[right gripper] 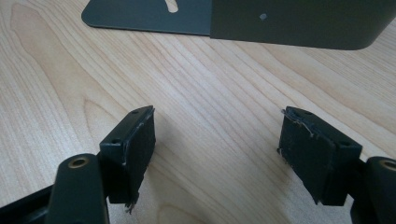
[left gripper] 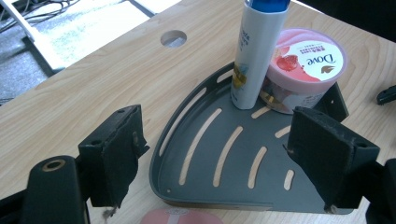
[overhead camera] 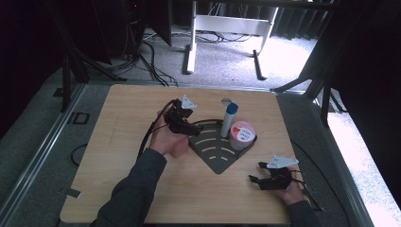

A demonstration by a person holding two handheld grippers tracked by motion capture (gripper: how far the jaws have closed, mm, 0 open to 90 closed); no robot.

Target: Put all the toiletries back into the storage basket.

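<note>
The left gripper (overhead camera: 192, 126) hangs spread and empty at the rack's (overhead camera: 215, 158) rim, probably having just let go the bottle (overhead camera: 228, 120) standing upright against the jar (overhead camera: 242, 134), while the right gripper (overhead camera: 256, 173), also spread, idles on the table (overhead camera: 113, 142).

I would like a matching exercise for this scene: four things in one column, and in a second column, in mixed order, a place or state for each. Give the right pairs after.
Things:
1. white bottle
2. Dove tub
3. dark corner rack
4. right gripper

Places or states:
a. open, over bare wood near the rack's point
b. lies flat on the table, slotted floor
c. stands upright in the rack, blue cap
d. pink lid, in the rack beside the bottle

Pairs: 1-c, 2-d, 3-b, 4-a
</note>
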